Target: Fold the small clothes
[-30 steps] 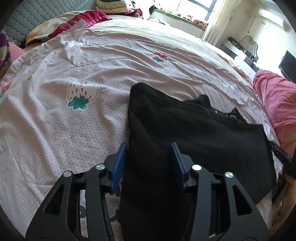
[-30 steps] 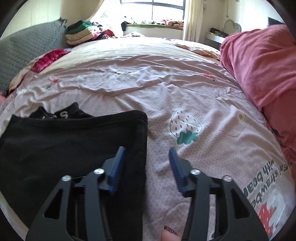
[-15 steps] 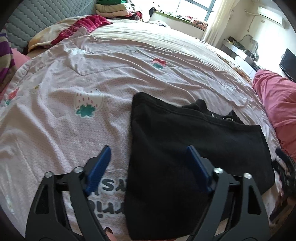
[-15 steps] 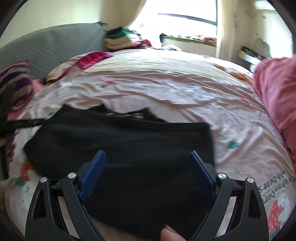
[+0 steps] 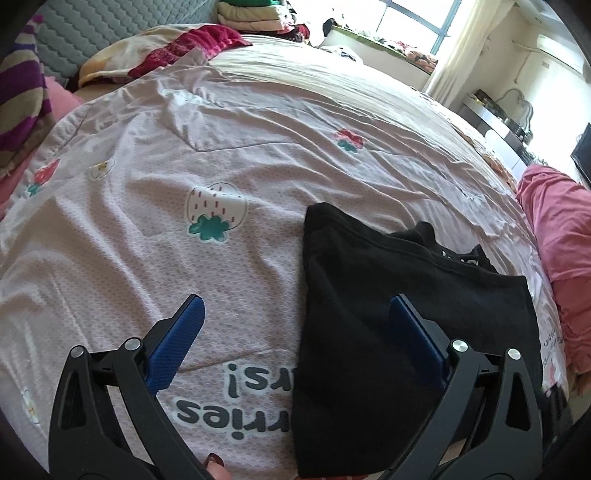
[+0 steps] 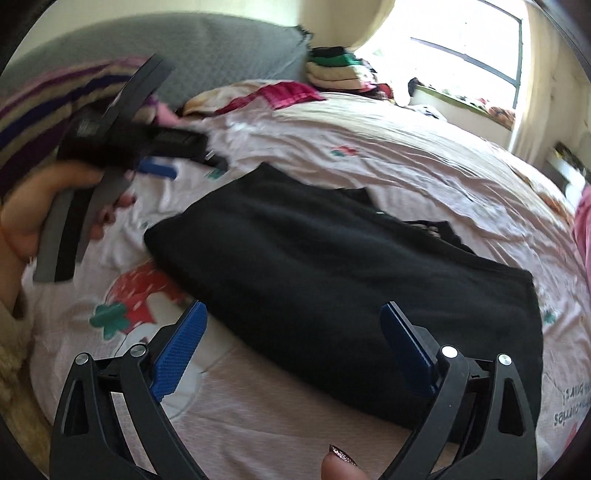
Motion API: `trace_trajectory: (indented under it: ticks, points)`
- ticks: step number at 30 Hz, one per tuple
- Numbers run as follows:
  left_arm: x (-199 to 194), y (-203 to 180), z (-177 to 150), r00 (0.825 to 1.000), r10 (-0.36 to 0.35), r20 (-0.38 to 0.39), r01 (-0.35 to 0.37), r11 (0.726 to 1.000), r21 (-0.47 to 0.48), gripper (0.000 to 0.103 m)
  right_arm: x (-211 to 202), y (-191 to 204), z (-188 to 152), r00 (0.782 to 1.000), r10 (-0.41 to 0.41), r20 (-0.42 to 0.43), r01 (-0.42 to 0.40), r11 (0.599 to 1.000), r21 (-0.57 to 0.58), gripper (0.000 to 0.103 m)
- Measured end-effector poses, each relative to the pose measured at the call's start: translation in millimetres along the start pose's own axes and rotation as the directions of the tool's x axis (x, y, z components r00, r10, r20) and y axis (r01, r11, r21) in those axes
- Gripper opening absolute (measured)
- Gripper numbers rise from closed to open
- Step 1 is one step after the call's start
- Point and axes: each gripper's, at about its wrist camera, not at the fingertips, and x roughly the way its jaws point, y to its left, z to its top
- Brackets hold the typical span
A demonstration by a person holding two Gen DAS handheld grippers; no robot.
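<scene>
Now, both tools gape, holding nothing. Your left gripper (image 5: 295, 332) straddles the garment's (image 5: 406, 314) left edge, lower centre of frame; your right gripper (image 6: 291, 339) hangs over its near hem. Garment (image 6: 332, 266) lies flat mid-frame on the quilt (image 5: 221, 147). Pinch all layers squarely before the next fold.

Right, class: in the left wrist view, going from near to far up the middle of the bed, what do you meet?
Printed lettering → strawberry print → red flower print → folded clothes pile at the far headboard.
</scene>
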Motion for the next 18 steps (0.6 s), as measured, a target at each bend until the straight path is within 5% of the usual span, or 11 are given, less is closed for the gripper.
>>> trace_trajectory:
  ticks: [11, 18]
  points:
    - [-3, 14, 7, 1.000, 0.018, 0.019, -0.017, 0.999, -0.028, 0.093, 49, 68, 11, 0.997, -0.049, -0.051, 0.040, 0.988, -0.152, 0.094]
    - [5, 22, 10, 0.999, 0.040, 0.005, -0.040, 0.998, -0.038, 0.093, 81, 75, 28, 0.987, -0.152, -0.058, 0.137, 0.969, -0.204, 0.094]
